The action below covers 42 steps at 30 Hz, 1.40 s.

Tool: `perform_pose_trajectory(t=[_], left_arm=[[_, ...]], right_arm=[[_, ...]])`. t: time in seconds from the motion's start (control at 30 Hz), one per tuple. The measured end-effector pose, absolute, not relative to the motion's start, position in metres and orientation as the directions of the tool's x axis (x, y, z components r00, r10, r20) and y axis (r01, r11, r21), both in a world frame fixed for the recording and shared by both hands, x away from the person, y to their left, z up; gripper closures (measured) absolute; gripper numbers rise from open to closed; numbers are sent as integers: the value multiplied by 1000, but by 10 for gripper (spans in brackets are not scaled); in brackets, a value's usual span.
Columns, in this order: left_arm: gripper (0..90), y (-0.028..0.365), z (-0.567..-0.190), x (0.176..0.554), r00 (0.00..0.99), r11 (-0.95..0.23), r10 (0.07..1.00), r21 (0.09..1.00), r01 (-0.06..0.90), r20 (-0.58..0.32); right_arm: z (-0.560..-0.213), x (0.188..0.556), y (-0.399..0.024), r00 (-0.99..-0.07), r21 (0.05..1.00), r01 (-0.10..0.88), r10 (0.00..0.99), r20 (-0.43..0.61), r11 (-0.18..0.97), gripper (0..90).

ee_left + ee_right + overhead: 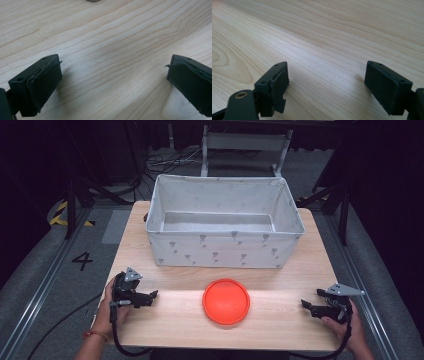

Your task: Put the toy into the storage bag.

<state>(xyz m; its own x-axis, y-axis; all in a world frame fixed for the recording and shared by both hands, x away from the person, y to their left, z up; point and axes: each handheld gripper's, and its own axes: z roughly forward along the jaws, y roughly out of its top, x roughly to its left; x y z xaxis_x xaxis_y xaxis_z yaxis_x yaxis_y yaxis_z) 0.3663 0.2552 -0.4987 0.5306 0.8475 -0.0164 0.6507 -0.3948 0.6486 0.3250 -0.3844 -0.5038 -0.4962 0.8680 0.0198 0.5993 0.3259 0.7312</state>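
Looking at the orange plate (226,301): it lies flat on the table (165,325) near your edge, midway between both grippers and well apart from each, with the fabric bin (226,251) just beyond it, empty as far as I can see.

Left gripper (150,296) and right gripper (306,306) both rest low at the table, jaws spread wide, nothing between them. Both gripper views confirm it: bare wood between the pads (45,82) (278,85).

Risks as I read them:
- The plate is shallow and sits flush. If you come in level, a jaw will likely push it along the wood instead of getting under the rim.
- Pinching the rim from one side could tip it or let it slip out on the lift.
- The bin's near wall is tall and soft. Carry the plate too low and you'll clip the wall and fold it or shove the bin back.
- The pad lining looks frayed at the edges, so grip may be weaker than you expect.
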Motion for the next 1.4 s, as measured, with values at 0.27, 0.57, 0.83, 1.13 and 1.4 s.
perform_pose_trajectory(t=[0.27,0.57,0.83,1.13,1.4], left_arm=[[1,258,-499,360,543,-399,839,650,646,-24],[1,262,-499,354,565,-420,825,648,636,-20],[1,263,-498,354,574,-429,818,645,632,-18],[2,263,-498,354,570,-427,821,646,633,-16],[3,263,-498,354,571,-428,821,646,632,-15]], right_arm=[[-504,325,-384,-496,731,599,868,18,327,200],[-504,325,-384,-497,731,600,868,20,326,197],[-504,326,-384,-505,729,598,863,21,332,194],[-498,331,-382,-535,716,602,844,33,354,243],[-461,340,-350,-626,742,547,778,54,389,233]])
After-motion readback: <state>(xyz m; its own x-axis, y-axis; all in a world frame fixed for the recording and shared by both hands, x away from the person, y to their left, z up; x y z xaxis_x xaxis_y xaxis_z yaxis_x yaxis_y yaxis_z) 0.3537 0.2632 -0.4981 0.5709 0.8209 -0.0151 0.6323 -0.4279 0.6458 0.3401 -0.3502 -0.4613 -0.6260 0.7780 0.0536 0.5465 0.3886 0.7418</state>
